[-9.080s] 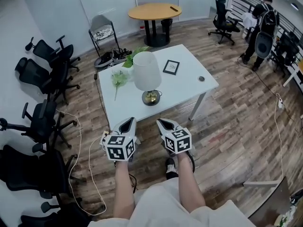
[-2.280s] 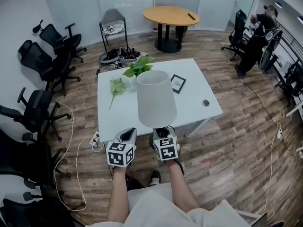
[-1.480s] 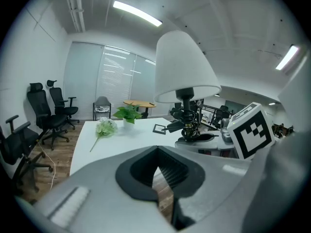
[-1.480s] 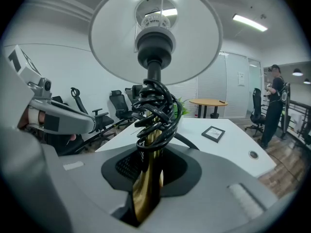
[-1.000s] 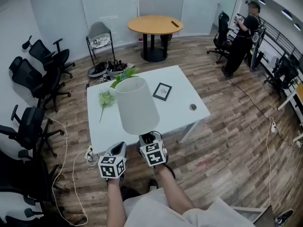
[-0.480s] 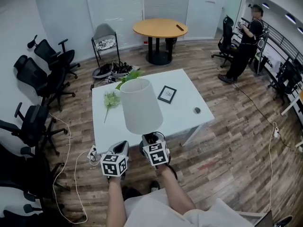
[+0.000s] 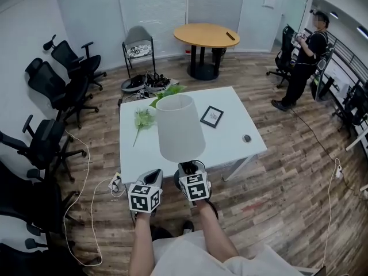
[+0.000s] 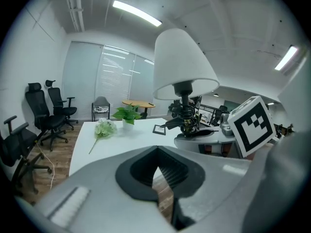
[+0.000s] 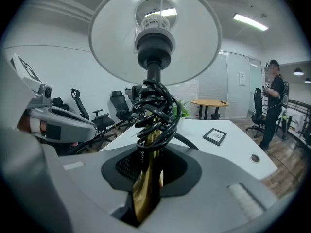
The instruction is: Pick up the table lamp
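Lamp (image 7: 180,128) is upright in the air just off the near edge of the white surface (image 7: 230,148), and its white shade (image 9: 154,33) overlaps that edge in the head view. Its brass stem (image 9: 147,188) is clamped between the jaws of the right tongs (image 9: 148,178), just below a bundle of coiled black cord (image 9: 155,108) wound round the stem. The base is hidden under the tongs. The left tongs (image 8: 158,171) hang just beside the right ones, apart from the lamp, with the jaws closed together and nothing between them. On the surface beyond the shade lie a flower sprig (image 7: 143,120) at the left, a potted plant (image 7: 169,91) at the far edge, a small picture frame (image 7: 212,117) to the right of the shade, and a small round disc (image 7: 246,138) near the right edge. Farther back is a round wooden table (image 7: 206,34) with a folding chair (image 7: 138,43) to its left. Black office chairs (image 7: 57,88) line the left wall. A person (image 7: 306,55) stands at the far right on the wood floor (image 7: 287,183).
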Demonstrator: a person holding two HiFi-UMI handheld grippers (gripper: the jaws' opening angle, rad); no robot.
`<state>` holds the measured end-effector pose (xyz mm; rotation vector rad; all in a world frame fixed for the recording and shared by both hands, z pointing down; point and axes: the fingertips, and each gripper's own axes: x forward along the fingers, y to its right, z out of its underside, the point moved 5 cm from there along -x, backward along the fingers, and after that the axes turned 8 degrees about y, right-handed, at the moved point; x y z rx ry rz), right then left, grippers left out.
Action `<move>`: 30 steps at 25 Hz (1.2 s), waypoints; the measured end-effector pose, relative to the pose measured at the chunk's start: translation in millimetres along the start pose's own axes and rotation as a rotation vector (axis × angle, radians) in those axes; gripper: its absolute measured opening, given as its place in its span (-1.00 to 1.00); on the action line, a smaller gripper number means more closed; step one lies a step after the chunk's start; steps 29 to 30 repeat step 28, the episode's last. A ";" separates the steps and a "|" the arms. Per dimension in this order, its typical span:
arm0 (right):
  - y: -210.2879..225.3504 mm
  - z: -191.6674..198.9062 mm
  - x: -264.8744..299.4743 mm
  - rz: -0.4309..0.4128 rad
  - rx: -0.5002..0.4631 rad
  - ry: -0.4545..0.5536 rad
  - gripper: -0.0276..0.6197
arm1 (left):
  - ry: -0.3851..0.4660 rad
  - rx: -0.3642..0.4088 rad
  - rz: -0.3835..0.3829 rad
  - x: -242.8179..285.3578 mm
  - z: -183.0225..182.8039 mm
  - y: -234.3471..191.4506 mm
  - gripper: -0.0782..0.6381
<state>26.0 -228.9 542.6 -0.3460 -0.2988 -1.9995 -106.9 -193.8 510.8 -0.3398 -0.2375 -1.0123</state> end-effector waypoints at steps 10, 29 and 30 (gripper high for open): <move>3.0 -0.8 4.0 0.001 0.035 0.018 -0.59 | -0.005 0.009 0.007 1.1 1.0 2.1 -0.78; 9.7 -2.7 -1.5 0.009 0.047 0.033 -0.59 | 0.006 0.017 0.033 -2.4 1.1 11.3 -0.78; 9.7 -2.7 -1.5 0.009 0.047 0.033 -0.59 | 0.006 0.017 0.033 -2.4 1.1 11.3 -0.78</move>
